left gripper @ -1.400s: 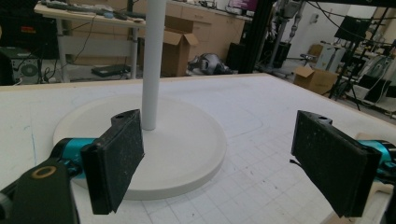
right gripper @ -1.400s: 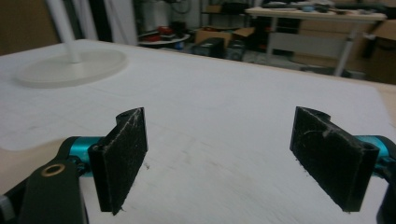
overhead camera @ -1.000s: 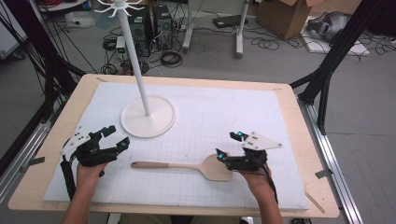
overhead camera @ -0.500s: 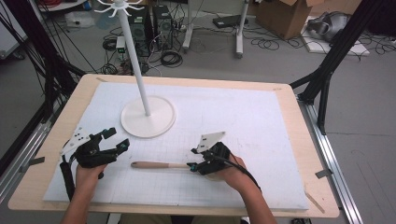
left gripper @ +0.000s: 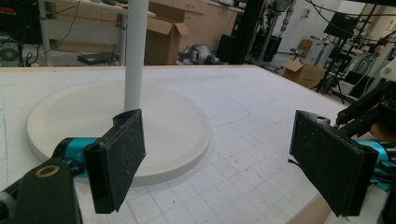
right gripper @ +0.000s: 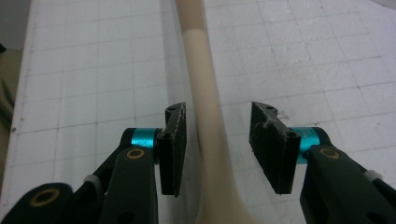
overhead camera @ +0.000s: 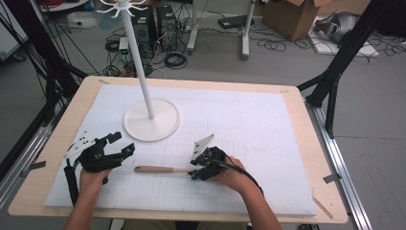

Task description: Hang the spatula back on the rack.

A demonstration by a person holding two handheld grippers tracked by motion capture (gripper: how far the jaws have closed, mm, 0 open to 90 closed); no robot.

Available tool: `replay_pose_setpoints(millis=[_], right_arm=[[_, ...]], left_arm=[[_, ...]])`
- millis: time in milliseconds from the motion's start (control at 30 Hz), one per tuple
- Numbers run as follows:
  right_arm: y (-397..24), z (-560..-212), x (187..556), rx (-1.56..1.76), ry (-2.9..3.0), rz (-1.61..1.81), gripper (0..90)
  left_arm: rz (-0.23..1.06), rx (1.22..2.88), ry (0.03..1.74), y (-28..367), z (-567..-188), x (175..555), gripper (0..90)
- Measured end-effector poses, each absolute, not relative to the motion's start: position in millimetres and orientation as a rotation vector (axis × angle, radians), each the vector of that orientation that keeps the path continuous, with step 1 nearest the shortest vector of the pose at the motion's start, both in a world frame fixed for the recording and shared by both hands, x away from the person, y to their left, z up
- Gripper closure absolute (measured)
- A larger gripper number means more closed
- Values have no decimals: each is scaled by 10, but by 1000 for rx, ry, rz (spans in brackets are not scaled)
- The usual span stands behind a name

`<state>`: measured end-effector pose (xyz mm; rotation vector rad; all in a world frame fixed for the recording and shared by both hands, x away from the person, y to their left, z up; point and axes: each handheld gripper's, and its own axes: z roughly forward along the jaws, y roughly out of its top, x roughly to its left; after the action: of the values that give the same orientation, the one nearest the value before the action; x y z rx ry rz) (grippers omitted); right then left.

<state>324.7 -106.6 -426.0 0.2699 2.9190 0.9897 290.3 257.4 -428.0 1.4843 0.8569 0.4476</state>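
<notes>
Spatula handle [right gripper: 201,93] between parted right fingers [right gripper: 173,140]

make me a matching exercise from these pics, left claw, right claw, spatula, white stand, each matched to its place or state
Things:
1. left claw
2. right claw
3. spatula
4. white stand

Places or states:
a. lies flat on the mat, handle pointing toward the left claw
b. upright, far side of the mat
c. open, nothing between its jaws
d. open, jaws either side of the handle

Pairs: 1-c, 2-d, 3-a, 4-b
</notes>
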Motion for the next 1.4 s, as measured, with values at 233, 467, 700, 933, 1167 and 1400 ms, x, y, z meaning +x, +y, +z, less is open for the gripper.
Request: replay_pose_setpoints(millis=[233,467,700,933,1167,1400], right_arm=[[-1027,-4286,3280,248,2949,956,637],[-1017,-4287,3297,224,2982,956,735],[-1038,-4266,3287,209,2984,952,779],[-1097,-4175,3263,238,2938,1022,779],[-1184,-4046,3231,269,2844,1133,779],[-1232,-3997,3214,325,2756,1194,779]], left_arm=[[438,1500,859,2560,-4296,2916,184],[436,1499,862,2563,-4301,2916,185],[441,1477,863,2589,-4291,2905,185],[488,1431,864,2638,-4202,2854,202],[478,1392,869,2629,-4107,2815,204],[463,1380,873,2544,-4066,2795,207]])
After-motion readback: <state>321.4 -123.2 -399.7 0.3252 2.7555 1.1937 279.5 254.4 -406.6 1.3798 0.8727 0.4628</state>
